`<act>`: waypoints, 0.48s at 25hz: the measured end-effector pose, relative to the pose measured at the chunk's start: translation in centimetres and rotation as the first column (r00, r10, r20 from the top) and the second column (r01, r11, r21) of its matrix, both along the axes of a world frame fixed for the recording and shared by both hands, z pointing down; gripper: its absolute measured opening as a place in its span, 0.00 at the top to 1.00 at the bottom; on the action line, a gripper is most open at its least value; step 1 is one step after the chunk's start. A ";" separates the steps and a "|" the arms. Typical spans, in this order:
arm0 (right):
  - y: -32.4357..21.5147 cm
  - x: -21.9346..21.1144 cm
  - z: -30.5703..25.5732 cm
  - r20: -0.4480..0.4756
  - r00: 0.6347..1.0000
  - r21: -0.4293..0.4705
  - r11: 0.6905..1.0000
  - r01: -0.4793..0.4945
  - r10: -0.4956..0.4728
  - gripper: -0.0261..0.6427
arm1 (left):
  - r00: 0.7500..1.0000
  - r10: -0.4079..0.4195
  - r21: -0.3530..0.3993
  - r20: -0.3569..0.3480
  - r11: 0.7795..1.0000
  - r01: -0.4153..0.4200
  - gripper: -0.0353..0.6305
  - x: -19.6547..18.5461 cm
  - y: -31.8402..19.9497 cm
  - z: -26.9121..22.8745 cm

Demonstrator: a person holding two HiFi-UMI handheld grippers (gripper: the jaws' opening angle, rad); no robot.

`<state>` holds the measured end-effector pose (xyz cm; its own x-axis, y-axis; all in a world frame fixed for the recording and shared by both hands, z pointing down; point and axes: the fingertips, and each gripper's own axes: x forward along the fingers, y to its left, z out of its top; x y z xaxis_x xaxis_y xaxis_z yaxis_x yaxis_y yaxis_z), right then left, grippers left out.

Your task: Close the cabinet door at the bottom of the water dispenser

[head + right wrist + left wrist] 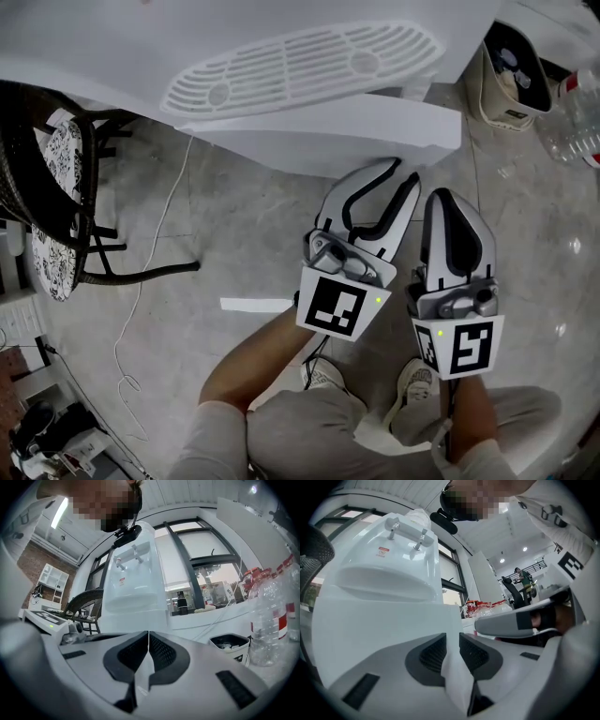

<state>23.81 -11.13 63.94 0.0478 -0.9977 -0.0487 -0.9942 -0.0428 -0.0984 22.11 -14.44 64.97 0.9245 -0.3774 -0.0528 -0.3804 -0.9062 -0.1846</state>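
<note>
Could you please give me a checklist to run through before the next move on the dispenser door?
1. Dispenser right in front of both grippers: ok.
2. Left hand-held gripper jaws apart, nothing seen between them: ok.
3. Right hand-held gripper jaws together, empty: ok.
4. Door already shut: cannot tell, no view shows it clearly.
5. Left hand-held gripper touching the dispenser: cannot tell.

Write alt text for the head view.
Seen from above, the left gripper, fingers apart, and the right gripper, fingers together, point side by side at the base of a water dispenser. A wicker chair stands left, a bin and bottles right.
</note>
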 end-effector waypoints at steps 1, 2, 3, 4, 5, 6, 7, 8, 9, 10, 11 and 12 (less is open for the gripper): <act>0.0 0.0 0.1 0.006 1.000 -0.001 1.000 0.000 0.000 0.94 | 1.000 -0.003 0.004 -0.002 1.000 0.004 0.81 0.2 -0.4 -0.1; -0.1 0.0 0.1 0.010 1.000 -0.003 1.000 0.001 -0.001 0.94 | 1.000 -0.007 0.003 -0.004 1.000 0.007 0.81 0.4 -0.8 -0.1; -0.2 0.0 0.2 0.012 1.000 -0.005 1.000 0.002 -0.002 0.94 | 1.000 -0.010 0.002 -0.006 1.000 0.010 0.81 0.6 -1.1 -0.1; -0.2 0.0 0.3 0.012 1.000 -0.006 1.000 0.004 -0.004 0.94 | 1.000 -0.013 0.003 -0.006 1.000 0.013 0.81 0.8 -1.4 -0.1; -0.3 -0.1 0.3 0.013 1.000 -0.006 1.000 0.006 -0.006 0.94 | 1.000 -0.015 0.008 -0.005 1.000 0.015 0.81 0.9 -1.7 -0.2; -0.4 -0.1 0.3 0.014 1.000 -0.006 1.000 0.007 -0.007 0.94 | 1.000 -0.018 0.013 -0.007 1.000 0.018 0.81 1.0 -2.1 -0.2; -0.5 -0.1 0.3 0.015 1.000 -0.005 1.000 0.008 -0.008 0.94 | 1.000 -0.024 0.015 -0.011 1.000 0.024 0.81 1.1 -2.4 -0.3; -0.6 -0.1 0.3 0.016 1.000 -0.005 1.000 0.008 -0.008 0.94 | 0.999 -0.031 0.012 -0.015 0.999 0.031 0.81 1.2 -2.9 -0.3; -0.6 -0.1 0.3 0.018 1.000 -0.005 1.000 0.007 -0.007 0.94 | 0.999 -0.038 0.007 -0.017 0.999 0.039 0.81 1.2 -3.3 -0.2; -0.6 0.0 0.3 0.021 1.000 -0.006 1.000 0.004 -0.004 0.94 | 0.999 -0.045 0.004 -0.016 0.999 0.045 0.81 1.2 -3.6 -0.2; -0.6 -0.1 0.2 0.026 1.000 -0.006 1.000 0.001 -0.001 0.94 | 0.999 -0.051 0.004 -0.014 0.999 0.051 0.81 1.1 -3.9 -0.1; -0.7 -0.1 0.2 0.028 1.000 -0.005 1.000 0.000 0.000 0.94 | 0.998 -0.056 0.006 -0.012 0.998 0.056 0.81 0.9 -4.2 -0.2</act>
<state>23.67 -11.79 64.13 0.0488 -0.9979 -0.0424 -0.9911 -0.0431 -0.1259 23.00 -18.59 64.82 0.9011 -0.4284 -0.0665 -0.4331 -0.8821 -0.1852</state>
